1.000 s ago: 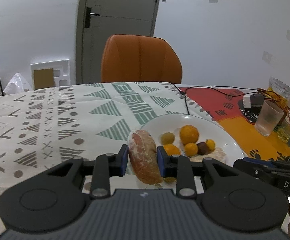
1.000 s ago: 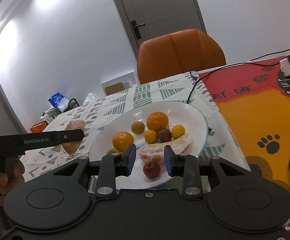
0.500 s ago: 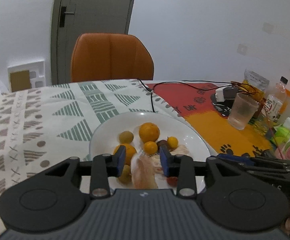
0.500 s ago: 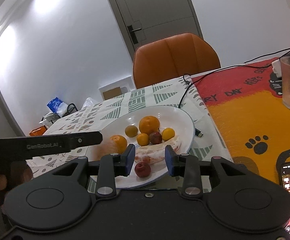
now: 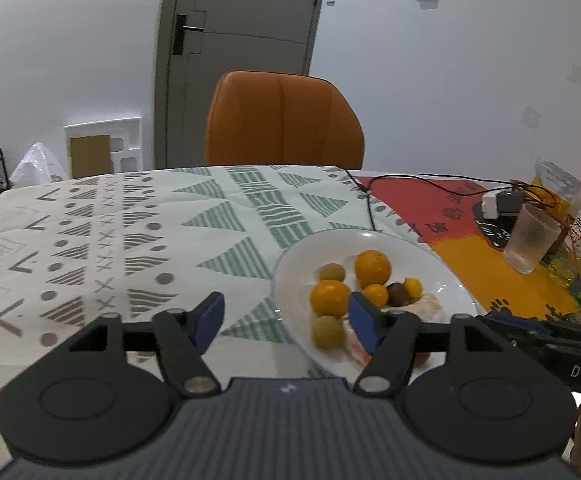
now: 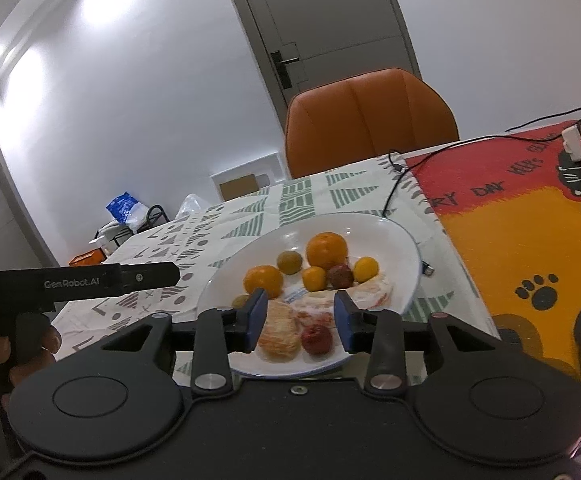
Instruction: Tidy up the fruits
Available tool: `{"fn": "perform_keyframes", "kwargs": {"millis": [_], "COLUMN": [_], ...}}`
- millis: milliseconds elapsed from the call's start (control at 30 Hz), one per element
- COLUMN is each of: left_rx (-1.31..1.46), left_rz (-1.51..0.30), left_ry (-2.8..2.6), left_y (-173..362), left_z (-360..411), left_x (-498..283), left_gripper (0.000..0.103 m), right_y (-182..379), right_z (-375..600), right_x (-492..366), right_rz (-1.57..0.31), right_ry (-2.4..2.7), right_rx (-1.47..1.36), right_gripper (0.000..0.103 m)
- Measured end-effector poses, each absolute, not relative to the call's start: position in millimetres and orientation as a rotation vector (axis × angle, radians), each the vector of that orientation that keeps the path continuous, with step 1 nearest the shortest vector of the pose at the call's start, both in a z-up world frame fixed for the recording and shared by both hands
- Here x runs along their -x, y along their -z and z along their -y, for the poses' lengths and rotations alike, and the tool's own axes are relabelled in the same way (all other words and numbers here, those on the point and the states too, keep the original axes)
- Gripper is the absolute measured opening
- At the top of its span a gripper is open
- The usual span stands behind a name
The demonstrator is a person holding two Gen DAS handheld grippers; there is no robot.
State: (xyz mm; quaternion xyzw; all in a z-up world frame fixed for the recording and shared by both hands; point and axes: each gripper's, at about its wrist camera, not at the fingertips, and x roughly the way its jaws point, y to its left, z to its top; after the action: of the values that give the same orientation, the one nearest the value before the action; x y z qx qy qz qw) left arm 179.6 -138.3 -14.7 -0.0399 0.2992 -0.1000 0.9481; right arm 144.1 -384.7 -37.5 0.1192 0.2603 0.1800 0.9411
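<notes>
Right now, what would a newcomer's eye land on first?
The white plate heaped with oranges and smaller fruit, on the patterned tablecloth. Behind it stands an orange chair. The left gripper is opening with nothing between its pads, beside the plate's edge.

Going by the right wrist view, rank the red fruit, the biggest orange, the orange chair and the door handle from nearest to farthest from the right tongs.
1. Red fruit: between the opening right tongs, on the plate's near edge.
2. Biggest orange: mid-plate, beyond.
3. Orange chair: behind the table.
4. Door handle: on the far door.
</notes>
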Motion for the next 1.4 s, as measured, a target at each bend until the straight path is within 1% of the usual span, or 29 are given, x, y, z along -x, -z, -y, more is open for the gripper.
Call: {"fn": "perform_keyframes", "kwargs": {"millis": [167, 233, 267, 500, 767, 933, 1000, 1067, 1167, 1400], "left_rx": [0.082, 0.081, 0.081, 0.098, 0.135, 0.134, 0.13, 0.128, 0.137, 0.119], "left_rz": [-0.604, -0.602, -0.598, -0.594, -0.553, -0.539, -0.533, -0.525, -0.519, -0.504], "left_ry": [0.176, 0.164, 0.16, 0.129, 0.105, 0.091, 0.085, 0.064, 0.053, 0.014], "left_y": [11.2, 10.1, 9.7, 7.2, -0.1, -5.7, -8.1, -10.5, -14.8, -21.3], "left_z": [125.6, 120.7, 118.3, 101.4, 82.4, 75.6, 73.2, 70.4, 65.9, 58.2], "left_x": [-169.2, -164.8, -162.4, -145.7, -121.6, -107.9, -102.2, -96.6, -88.5, -68.7], "left_gripper": [0.076, 0.08, 0.081, 0.085, 0.085, 0.085, 0.086, 0.093, 0.097, 0.099], "right_y": [35.8, 34.7, 33.9, 28.8, 22.3, 16.2, 13.7, 11.5, 9.4, 6.5], "right_z": [373.3, 369.2, 367.3, 355.4, 343.3, 338.7, 337.3, 336.4, 335.1, 331.1], "right_x": [-141.4, -139.8, -139.0, -130.5, -117.3, -107.0, -102.7, -98.6, -92.9, -83.2], "right_rz": [-0.533, -0.531, -0.53, -0.52, -0.498, -0.477, -0.469, -0.467, -0.47, -0.489], "right_ry": [-0.387, -0.392, -0.393, -0.419, -0.444, -0.454, -0.451, -0.45, -0.445, -0.441], "right_rx": [-0.242, -0.24, -0.239, -0.239, -0.225, -0.223, -0.221, -0.222, -0.225, -0.226], "right_gripper": [0.047, 0.054, 0.055, 0.07, 0.081, 0.099, 0.103, 0.103, 0.103, 0.103]}}
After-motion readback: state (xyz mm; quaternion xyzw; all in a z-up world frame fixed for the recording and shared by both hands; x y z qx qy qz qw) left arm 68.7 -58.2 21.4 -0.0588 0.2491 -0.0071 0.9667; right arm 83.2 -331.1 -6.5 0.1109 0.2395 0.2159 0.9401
